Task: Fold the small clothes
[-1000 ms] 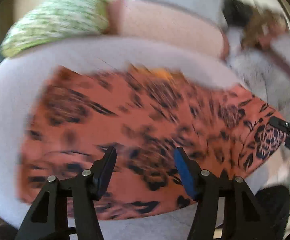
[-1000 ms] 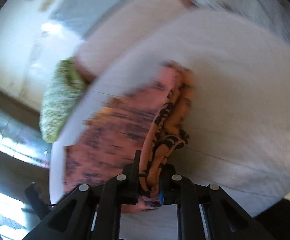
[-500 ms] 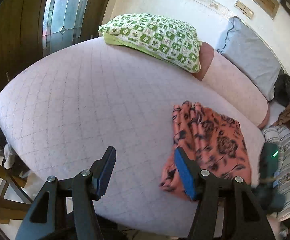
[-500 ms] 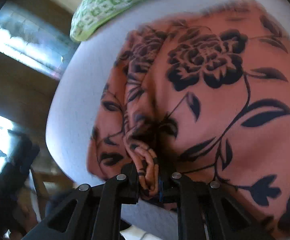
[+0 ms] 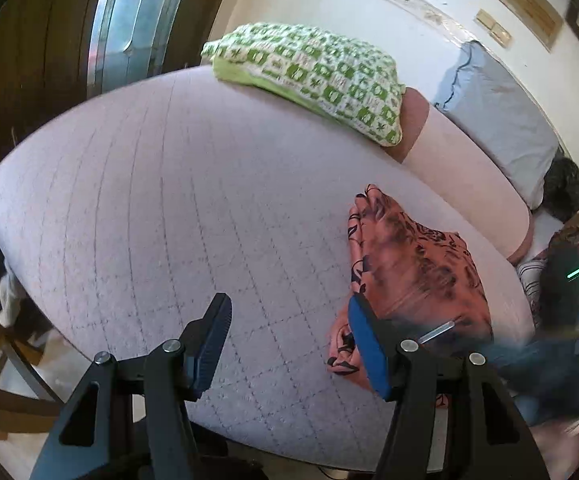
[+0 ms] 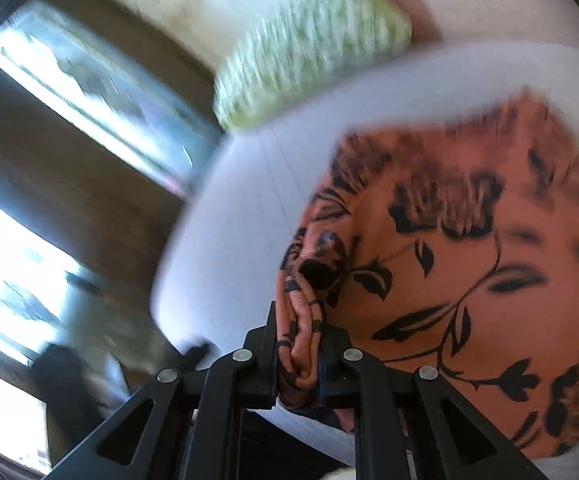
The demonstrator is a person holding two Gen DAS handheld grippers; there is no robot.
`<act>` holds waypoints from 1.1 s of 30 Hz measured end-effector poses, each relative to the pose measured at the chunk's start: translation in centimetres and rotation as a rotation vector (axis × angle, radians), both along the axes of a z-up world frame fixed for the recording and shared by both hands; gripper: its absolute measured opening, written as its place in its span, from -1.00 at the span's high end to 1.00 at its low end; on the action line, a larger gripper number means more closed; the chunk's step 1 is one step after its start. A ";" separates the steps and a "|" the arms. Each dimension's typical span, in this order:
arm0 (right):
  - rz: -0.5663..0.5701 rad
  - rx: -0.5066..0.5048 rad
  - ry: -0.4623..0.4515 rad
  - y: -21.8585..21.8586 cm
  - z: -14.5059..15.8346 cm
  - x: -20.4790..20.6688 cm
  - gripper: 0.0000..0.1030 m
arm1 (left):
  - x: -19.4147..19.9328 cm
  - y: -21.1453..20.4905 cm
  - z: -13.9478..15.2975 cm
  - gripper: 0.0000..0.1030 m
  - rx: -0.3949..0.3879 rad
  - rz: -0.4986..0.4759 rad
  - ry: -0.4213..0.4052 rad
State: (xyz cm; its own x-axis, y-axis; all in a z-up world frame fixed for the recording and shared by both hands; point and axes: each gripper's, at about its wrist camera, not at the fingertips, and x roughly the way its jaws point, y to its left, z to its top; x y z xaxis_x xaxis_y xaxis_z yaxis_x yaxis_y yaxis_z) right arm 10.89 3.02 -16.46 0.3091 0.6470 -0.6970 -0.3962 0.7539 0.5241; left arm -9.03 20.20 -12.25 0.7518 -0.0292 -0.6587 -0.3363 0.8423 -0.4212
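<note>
I have the orange cloth with the black flower print (image 6: 469, 272) lying folded on the pale quilted mattress (image 5: 169, 200), toward its near right edge, so the bundle sits out of the way of the open middle. My right gripper (image 6: 299, 354) pinches the bunched near-left edge of the cloth; its jaws are just starting to part with the folds between them, which I judge to be the release after laying the fold down. My left gripper (image 5: 289, 336) hangs about half open over bare mattress, gripping nothing, the cloth just right of its blue pad. A green checked pillow (image 5: 313, 76) lies at the far side.
</note>
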 end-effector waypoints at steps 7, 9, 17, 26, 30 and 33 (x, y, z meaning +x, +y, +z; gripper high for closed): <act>0.007 -0.078 -0.026 1.5 -2.3 -0.3 0.64 | 0.2 -0.1 -0.3 -0.19 -0.009 -0.007 0.003; 0.024 -0.080 -0.047 1.8 -1.6 -0.6 0.56 | 0.4 -0.5 -0.1 -0.19 0.006 -0.018 0.004; 0.150 0.100 0.021 0.6 -2.2 -2.6 -0.40 | 0.4 -0.4 0.4 -0.20 0.014 -0.014 0.009; 0.006 0.313 0.042 -9.3 -1.1 -3.6 -0.40 | 3.5 -6.6 3.1 -0.20 0.120 -0.226 -0.027; -0.153 0.362 0.067 -14.8 -1.8 -2.6 -0.40 | 7.5 -8.5 -0.6 -0.20 0.195 -0.265 0.163; -0.211 0.396 0.178 -16.5 -4.2 -1.5 -0.40 | 8.8 -6.6 -4.3 -0.24 0.171 -0.187 0.323</act>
